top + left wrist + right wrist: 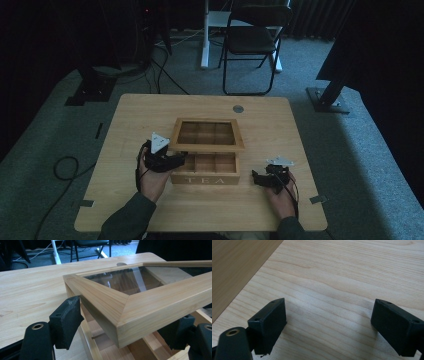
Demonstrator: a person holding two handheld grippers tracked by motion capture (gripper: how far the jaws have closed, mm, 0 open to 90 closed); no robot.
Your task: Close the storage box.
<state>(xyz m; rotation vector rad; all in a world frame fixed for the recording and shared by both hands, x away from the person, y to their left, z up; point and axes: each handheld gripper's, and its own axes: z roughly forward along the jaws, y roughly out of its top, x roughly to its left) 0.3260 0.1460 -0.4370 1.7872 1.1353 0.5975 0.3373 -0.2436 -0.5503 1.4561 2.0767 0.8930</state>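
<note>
At table centre, left gripper — jaws seemingly touching tea box lid, raised

The high view is looking dim and grainy, the room's edges sinking into near black while the table is catching soft overhead light. Both gripper views are reading brighter; the lid's glass pane is reflecting pale glare, and the 2 nearest black pads are blurring slightly.
</note>
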